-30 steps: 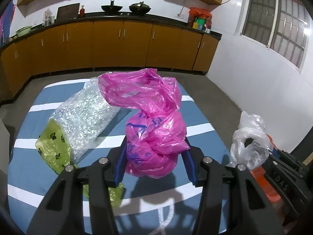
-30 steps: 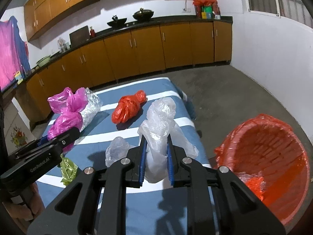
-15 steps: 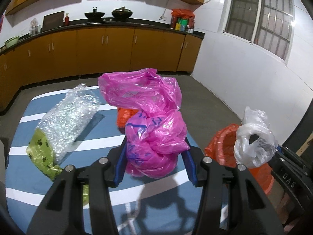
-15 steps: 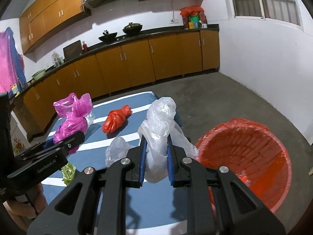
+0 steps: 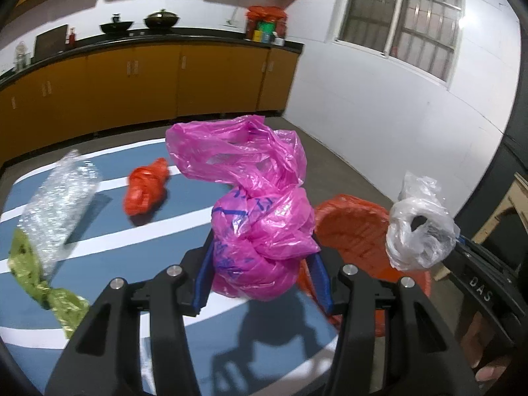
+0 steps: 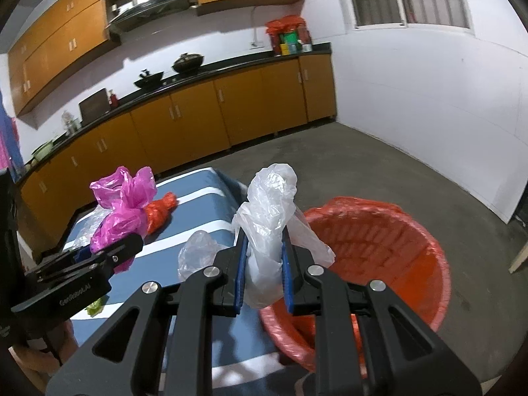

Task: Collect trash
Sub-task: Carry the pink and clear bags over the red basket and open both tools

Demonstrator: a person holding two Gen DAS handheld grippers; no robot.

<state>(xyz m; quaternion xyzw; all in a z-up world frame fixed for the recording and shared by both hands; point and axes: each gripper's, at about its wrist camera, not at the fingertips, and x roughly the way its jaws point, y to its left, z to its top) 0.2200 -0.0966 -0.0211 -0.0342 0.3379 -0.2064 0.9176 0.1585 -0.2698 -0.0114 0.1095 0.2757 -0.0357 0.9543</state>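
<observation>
Both grippers are loaded here. The left gripper (image 5: pixel 262 275) has its blue pads about halfway apart and squeezed onto a knotted pink bag (image 5: pixel 254 217). That bag stands tall, long axis running straight up out of the jaws, with the loose crinkly top flopping over to the left. It's lifted clear of the blue striped table (image 5: pixel 109 234), near the table's right edge.

The right gripper (image 6: pixel 264 272) is pinched down narrow on a clear plastic bag (image 6: pixel 269 211). Same deal: the bag sticks upright between the pads, bunched end on top, a bit hanging below the pads. It sits right at the near rim of the red bin (image 6: pixel 379 247), which is lined with a red bag and stands on the floor just beside the table.

Still lying on the table: a red bag (image 5: pixel 147 188) on its side, long axis angled toward the far right, a roll of bubble wrap (image 5: pixel 61 204) tilted the same way, a green bag (image 5: pixel 43 280) at its near end, and another small clear bag (image 6: pixel 194 254) by the right gripper.
</observation>
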